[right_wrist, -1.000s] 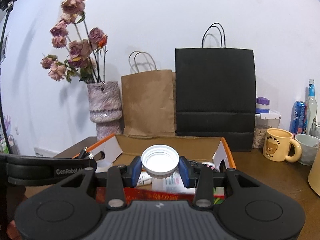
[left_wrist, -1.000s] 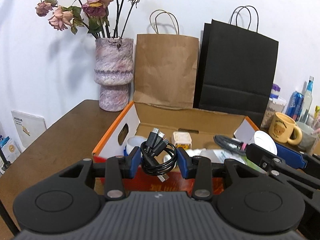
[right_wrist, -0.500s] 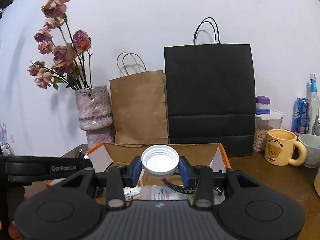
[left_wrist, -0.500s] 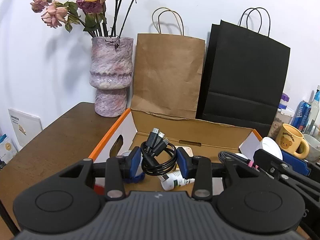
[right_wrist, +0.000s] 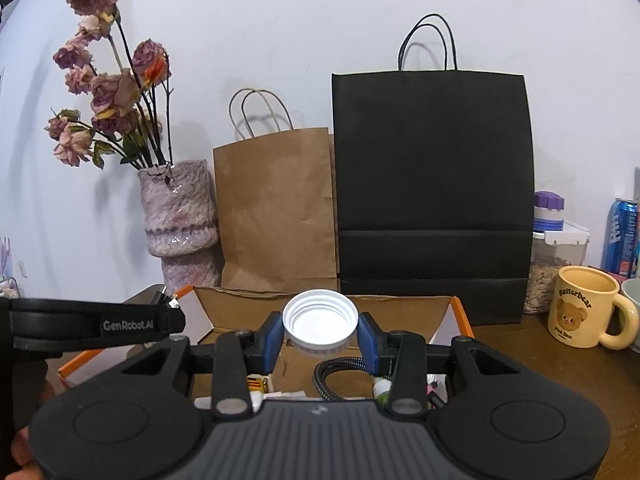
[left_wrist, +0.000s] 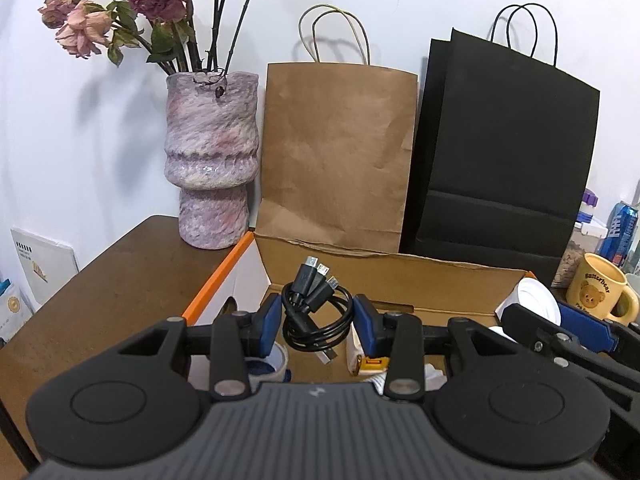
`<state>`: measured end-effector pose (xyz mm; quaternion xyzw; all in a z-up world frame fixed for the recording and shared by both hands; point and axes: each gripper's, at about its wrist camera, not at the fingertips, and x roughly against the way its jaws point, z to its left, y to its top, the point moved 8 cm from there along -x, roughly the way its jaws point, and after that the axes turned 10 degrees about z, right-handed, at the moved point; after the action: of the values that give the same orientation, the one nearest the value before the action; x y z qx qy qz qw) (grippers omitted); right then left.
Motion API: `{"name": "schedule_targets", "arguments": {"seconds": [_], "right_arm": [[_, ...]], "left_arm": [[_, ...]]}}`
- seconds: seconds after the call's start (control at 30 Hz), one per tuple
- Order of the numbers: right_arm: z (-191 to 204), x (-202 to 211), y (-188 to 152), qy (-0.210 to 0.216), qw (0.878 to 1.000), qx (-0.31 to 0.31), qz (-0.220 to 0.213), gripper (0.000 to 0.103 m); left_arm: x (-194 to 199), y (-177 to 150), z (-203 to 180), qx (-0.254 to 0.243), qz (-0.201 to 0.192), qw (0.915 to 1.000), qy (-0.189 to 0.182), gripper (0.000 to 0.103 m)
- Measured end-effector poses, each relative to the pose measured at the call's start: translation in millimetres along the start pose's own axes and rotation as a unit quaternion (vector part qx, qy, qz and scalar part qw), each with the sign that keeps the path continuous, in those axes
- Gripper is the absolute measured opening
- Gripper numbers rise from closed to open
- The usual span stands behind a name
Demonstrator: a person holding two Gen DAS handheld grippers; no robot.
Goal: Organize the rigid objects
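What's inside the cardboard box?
Inside the cardboard box lie a braided cable, a small yellow-and-white box and a blue-and-white tub. The grippers cover the rest.

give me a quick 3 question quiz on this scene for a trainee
1. Multiple choice: what is the left gripper shut on? A) a yellow mug B) a coiled black cable C) a drink can
2. True or false: the white cap in the right gripper shows its open, hollow side to the camera.
3. Fill in: behind the cardboard box, between the vase and the black paper bag, stands a ____ paper bag.

Key: 1 B, the coiled black cable. 2 true. 3 brown.
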<state>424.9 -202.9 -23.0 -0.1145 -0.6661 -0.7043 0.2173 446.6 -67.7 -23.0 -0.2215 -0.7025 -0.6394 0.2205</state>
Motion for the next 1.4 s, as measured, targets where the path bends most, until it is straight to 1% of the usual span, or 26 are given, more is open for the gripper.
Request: {"name": "schedule_targets", "arguments": {"seconds": [0.17,0.27,0.63,0.67,0.7,0.73,0.77,0.8,0.83,0.87,0.9,0.93,1.07,1.2,1.4], "right_arm": [[0,-9,-1,0.000,1.000,0.007,-0.001,0.039],[-3,-14,-3,-0.002,1.000,0.008,0.005,0.039],[-6,-16,-12,0.000,1.000,0.006,0.020,0.039],[-7,-15,-12,0.001,1.000,0.004,0.018,0.043],[-8,-14,-12,0.001,1.000,0.002,0.017,0.048],[-9,-13,-11,0.001,1.000,-0.001,0.014,0.061],[-10,-11,-11,-0.001,1.000,-0.003,0.010,0.075],[-11,-10,-10,-0.005,1.000,-0.005,0.006,0.081],[-12,-9,-10,-0.009,1.000,-0.006,0.001,0.089],[-14,-8,-9,-0.013,1.000,-0.008,-0.003,0.097],[-15,-8,-8,-0.016,1.000,-0.010,-0.006,0.101],[-16,-7,-8,-0.018,1.000,-0.013,-0.010,0.103],[-21,-8,-8,-0.028,0.999,-0.017,-0.010,0.103],[-21,-7,-7,-0.029,0.999,-0.018,-0.013,0.103],[-21,2,-5,-0.030,0.999,-0.020,-0.021,0.103]], "left_arm": [[-12,2,0,-0.009,0.005,0.9999,0.003,0.040],[-16,2,1,-0.015,0.005,0.9999,0.005,0.040],[-20,-5,3,-0.027,0.009,0.9994,0.019,0.041],[-19,-5,4,-0.025,0.009,0.9994,0.022,0.045],[-19,-5,5,-0.025,0.008,0.9994,0.025,0.053],[-18,-4,5,-0.024,0.006,0.9993,0.027,0.057],[-17,-4,6,-0.024,0.003,0.9993,0.028,0.066],[-17,-3,6,-0.022,0.001,0.9993,0.029,0.071],[-16,-3,7,-0.021,-0.001,0.9993,0.031,0.083],[-16,-2,8,-0.021,-0.002,0.9992,0.034,0.097],[-15,-1,9,-0.021,-0.005,0.9991,0.038,0.103],[-14,0,9,-0.020,-0.011,0.9989,0.041,0.103],[-16,1,13,-0.015,-0.007,0.9989,0.044,0.103],[-16,1,15,-0.014,-0.005,0.9988,0.047,0.103],[-6,1,14,-0.013,-0.008,0.9991,0.039,0.103]]}}
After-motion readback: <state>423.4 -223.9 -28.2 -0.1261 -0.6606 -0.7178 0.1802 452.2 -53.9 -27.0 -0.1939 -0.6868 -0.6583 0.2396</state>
